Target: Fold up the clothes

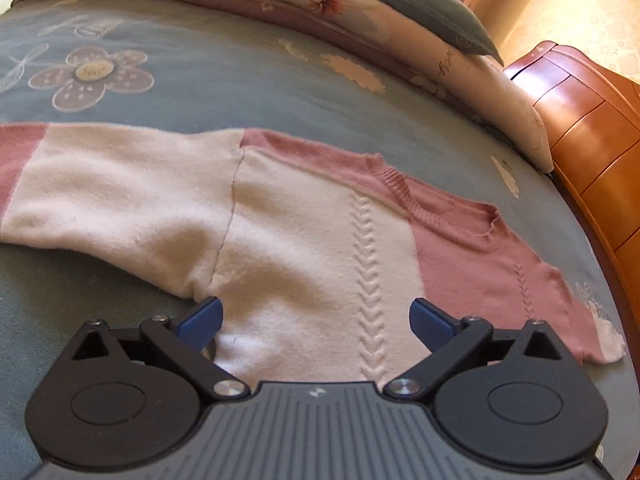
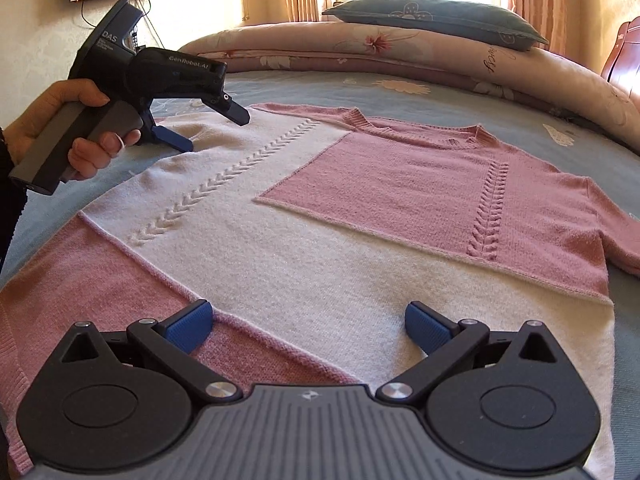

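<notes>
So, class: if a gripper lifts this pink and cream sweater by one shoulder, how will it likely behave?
Probably floppy: the sweater is soft knit lying flat on the bed, so the rest would hang and drag. Likely not slippery: its fuzzy ribbed surface should give the open left gripper a grip. The sleeve would probably trail behind.

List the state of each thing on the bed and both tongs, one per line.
Sweater: spread flat, front up, unfolded.
Left sleeve: stretched out to the side, flat.
Left tongs: open, over the sweater near the armpit, holding nothing.
Right tongs: open, over the lower part of the sweater, holding nothing.
Quilt: folded at the head of the bed.
Pillow: lying on the quilt.
</notes>
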`<action>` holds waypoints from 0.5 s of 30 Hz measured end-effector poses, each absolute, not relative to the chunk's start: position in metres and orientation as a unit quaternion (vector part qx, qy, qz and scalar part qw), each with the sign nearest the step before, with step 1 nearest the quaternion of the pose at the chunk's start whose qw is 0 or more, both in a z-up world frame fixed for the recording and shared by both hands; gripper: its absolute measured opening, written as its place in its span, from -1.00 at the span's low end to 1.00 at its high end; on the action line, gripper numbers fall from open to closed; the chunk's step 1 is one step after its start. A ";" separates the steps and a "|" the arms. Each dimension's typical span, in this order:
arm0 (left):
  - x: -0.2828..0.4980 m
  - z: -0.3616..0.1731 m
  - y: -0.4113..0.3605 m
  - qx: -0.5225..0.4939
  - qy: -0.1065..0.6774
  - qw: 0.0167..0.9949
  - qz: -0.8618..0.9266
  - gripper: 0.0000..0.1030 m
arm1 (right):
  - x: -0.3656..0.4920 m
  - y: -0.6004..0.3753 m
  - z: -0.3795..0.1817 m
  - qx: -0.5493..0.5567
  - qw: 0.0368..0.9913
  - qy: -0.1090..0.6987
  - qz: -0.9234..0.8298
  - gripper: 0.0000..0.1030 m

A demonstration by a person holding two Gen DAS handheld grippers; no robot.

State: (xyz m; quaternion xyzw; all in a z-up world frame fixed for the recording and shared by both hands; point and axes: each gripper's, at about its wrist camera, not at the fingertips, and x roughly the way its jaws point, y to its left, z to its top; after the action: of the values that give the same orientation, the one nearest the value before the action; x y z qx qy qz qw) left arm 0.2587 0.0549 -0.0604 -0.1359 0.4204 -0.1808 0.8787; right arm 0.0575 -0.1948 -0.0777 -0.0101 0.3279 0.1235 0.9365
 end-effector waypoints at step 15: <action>0.263 -0.076 0.060 -0.155 0.447 0.847 -0.242 0.99 | 0.057 -0.195 -0.078 -0.010 0.936 0.328 0.124 1.00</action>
State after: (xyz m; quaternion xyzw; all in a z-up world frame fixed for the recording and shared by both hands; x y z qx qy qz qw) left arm 0.2627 0.0599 -0.0765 -0.1552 0.4468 -0.2425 0.8471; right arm 0.0573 -0.1946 -0.0779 -0.0101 0.3285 0.1236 0.9363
